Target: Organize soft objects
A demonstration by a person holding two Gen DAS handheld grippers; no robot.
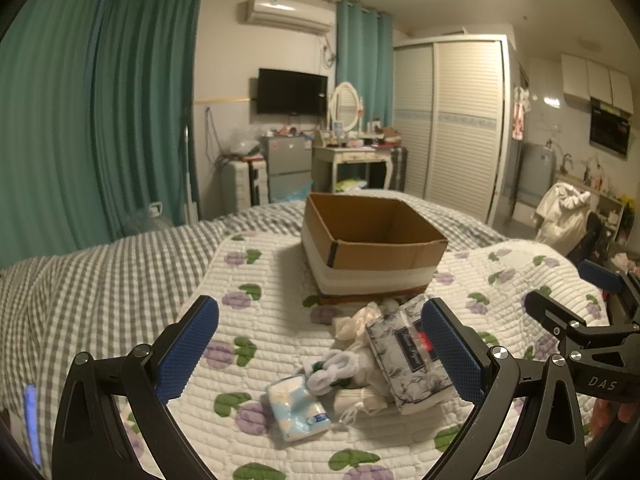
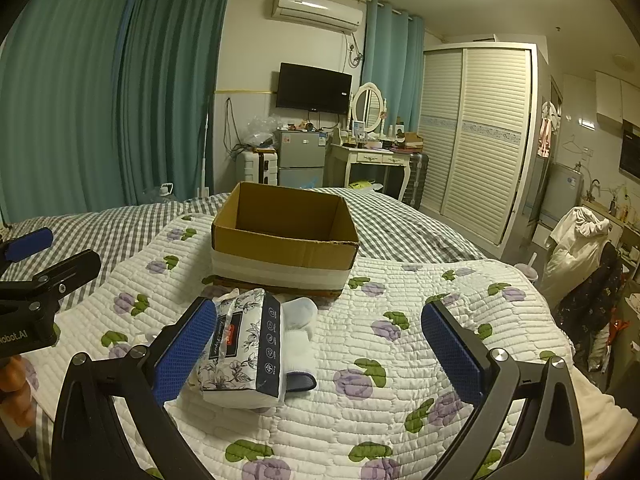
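My left gripper [image 1: 320,354] and right gripper [image 2: 320,354], jaws apart, above floral tissue pack [image 1: 404,354], rolled white socks [image 1: 336,368] mid-quilt [image 1: 280,280]; cardboard box [image 1: 360,240] open behind.

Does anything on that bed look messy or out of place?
Only the soft things: a tissue pack, socks and a small wipes packet lie jumbled on the quilt beside the cardboard box.

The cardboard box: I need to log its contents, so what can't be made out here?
- Cardboard box floor: hidden by its near wall, both wrist views.
- Tissue pack label text: too small.
- White socks: partly behind the pack, right wrist view.
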